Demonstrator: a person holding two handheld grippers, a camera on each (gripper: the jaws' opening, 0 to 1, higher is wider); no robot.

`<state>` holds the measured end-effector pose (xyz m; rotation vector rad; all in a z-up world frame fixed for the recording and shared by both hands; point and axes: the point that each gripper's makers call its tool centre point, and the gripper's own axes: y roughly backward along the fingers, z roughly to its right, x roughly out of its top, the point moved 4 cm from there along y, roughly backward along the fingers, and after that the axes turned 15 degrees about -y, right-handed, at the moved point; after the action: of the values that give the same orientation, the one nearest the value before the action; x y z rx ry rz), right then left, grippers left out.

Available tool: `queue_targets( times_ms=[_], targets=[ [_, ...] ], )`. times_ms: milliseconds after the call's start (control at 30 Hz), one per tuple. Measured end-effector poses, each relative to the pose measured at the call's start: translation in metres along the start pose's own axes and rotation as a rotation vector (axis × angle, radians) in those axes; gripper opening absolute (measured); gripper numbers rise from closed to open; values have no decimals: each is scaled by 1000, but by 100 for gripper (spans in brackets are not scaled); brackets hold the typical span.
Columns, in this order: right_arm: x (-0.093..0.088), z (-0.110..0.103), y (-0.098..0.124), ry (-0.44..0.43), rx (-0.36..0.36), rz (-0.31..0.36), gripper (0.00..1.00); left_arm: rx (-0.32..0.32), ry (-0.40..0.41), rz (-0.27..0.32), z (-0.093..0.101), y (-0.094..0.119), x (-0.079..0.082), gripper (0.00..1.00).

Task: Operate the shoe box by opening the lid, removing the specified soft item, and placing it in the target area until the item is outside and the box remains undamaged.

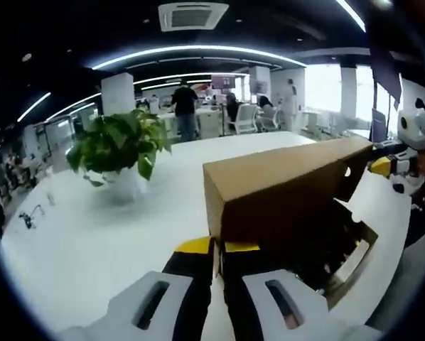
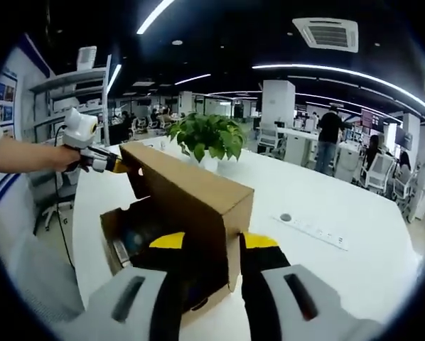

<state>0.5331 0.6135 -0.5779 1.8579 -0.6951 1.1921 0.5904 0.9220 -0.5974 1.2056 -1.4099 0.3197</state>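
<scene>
The left gripper [image 1: 218,250] pinches the near corner of the raised cardboard lid [image 1: 283,188] between its yellow-tipped jaws. The right gripper [image 2: 205,245] pinches the lid's opposite end the same way. Under the lifted lid sits the open shoe box [image 2: 116,234], dark contents inside, on the white table [image 2: 326,206], near a potted plant [image 2: 207,138].

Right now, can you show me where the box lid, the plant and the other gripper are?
box lid [image 2: 187,188]: right gripper view, its brown cardboard top face.
plant [image 1: 120,142]: left gripper view, its green leaves.
left gripper [image 2: 124,168]: right gripper view, its yellow tip at the lid's far end.
</scene>
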Motion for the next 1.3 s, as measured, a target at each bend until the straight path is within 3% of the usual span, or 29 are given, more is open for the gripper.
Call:
queue_targets(
  times_ms=[433,967,1300],
  targets=[
    [-12,22,-6,-68,-51,20,16,-5,11,-2,-6,-6,3,0],
    [-57,41,-17,-69,-111,-87,11,3,9,3,-13,-20,11,0],
    [-65,45,-33,-26,-117,-124,7,-2,8,4,-16,-28,15,0]
  ],
)
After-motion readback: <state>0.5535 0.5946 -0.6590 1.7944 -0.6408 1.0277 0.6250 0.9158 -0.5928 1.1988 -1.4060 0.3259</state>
